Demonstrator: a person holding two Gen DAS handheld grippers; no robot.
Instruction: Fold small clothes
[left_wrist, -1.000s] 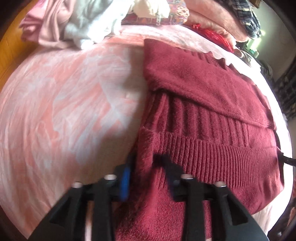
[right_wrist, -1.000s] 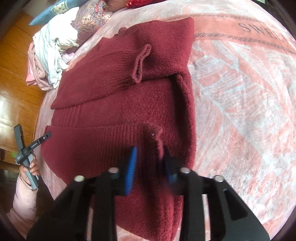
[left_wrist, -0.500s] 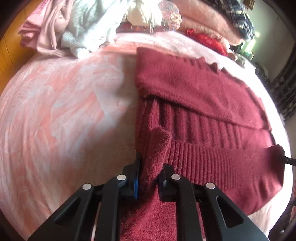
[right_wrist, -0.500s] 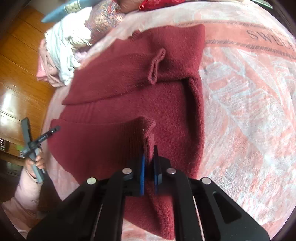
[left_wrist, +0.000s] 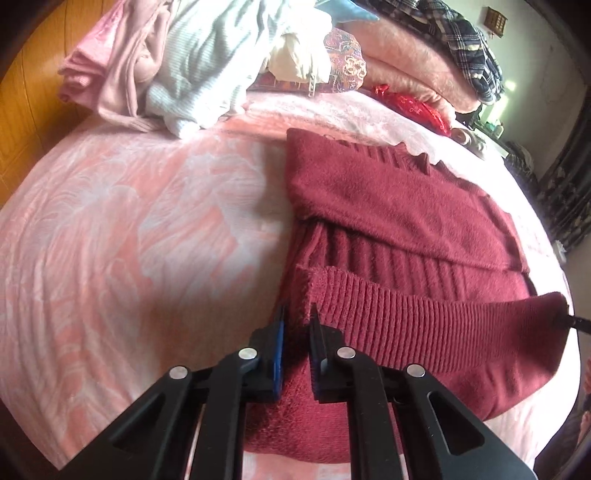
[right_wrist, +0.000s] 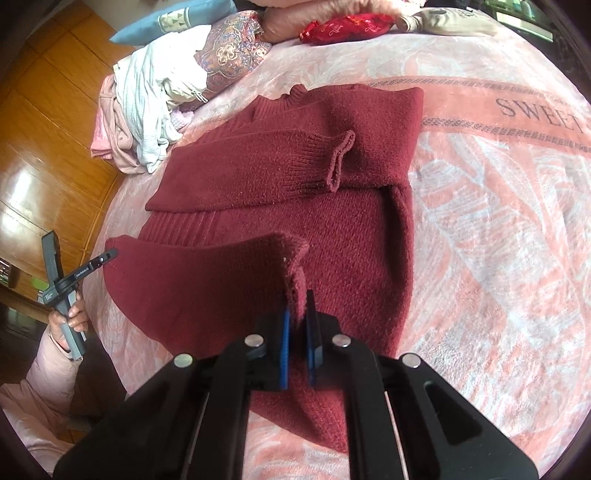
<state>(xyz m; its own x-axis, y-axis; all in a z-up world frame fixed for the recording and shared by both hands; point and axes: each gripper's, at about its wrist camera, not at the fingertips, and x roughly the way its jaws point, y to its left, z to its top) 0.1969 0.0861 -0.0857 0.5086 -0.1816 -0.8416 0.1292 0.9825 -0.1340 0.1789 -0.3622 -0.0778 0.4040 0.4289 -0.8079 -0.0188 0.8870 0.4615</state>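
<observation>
The pink blanket (right_wrist: 498, 221) covers the whole bed, and the dark red sweater (right_wrist: 351, 229) lies spread across the middle of it, sleeves already folded in over the chest, collar toward the pillows. Its ribbed hem (left_wrist: 424, 314) is lifted off the blanket, stretched between the two tongs like a little hammock.

From where I stand, the risk is in that stretch. The knit is thick and fuzzy, and each side has only a corner pinched; if one hand travels faster than the other toward the collar, I'd expect the hem to skew and the fold to land crooked. A pull too hard could drag the whole body along the plush blanket and shake the folded sleeve (right_wrist: 295, 166) loose. The unfolded pile of clothes (right_wrist: 147, 110) sits near the collar end, close enough to catch an overshoot.

The left gripper (left_wrist: 295, 332) has its jaws closing, already narrow, with the hem's left corner between the pads. The right gripper (right_wrist: 297, 325) is clamped fully on the opposite corner, fabric bunched up above the pads.
</observation>
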